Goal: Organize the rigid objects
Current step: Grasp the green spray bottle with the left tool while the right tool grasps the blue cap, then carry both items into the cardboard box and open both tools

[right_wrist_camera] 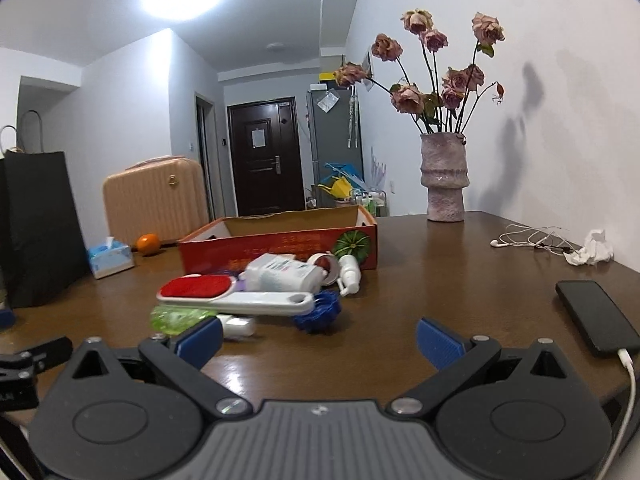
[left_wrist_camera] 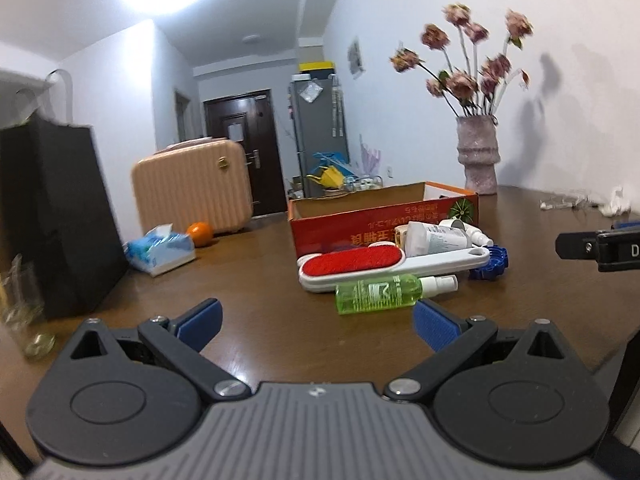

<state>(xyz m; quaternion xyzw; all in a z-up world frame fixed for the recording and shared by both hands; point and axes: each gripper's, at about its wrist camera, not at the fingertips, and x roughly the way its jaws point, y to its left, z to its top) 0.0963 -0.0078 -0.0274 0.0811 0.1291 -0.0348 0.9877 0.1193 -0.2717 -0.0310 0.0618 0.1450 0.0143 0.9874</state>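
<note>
A pile of objects lies on the brown table in front of a red cardboard box: a white lint brush with a red pad, a green spray bottle, a white bottle, a small white spray bottle and a blue round piece. My left gripper is open and empty, just short of the green bottle. My right gripper is open and empty, just short of the pile.
A vase of dried roses stands at the back right. A black phone, white earphones and crumpled paper lie right. A tissue box, an orange, a black bag and a glass jar are left.
</note>
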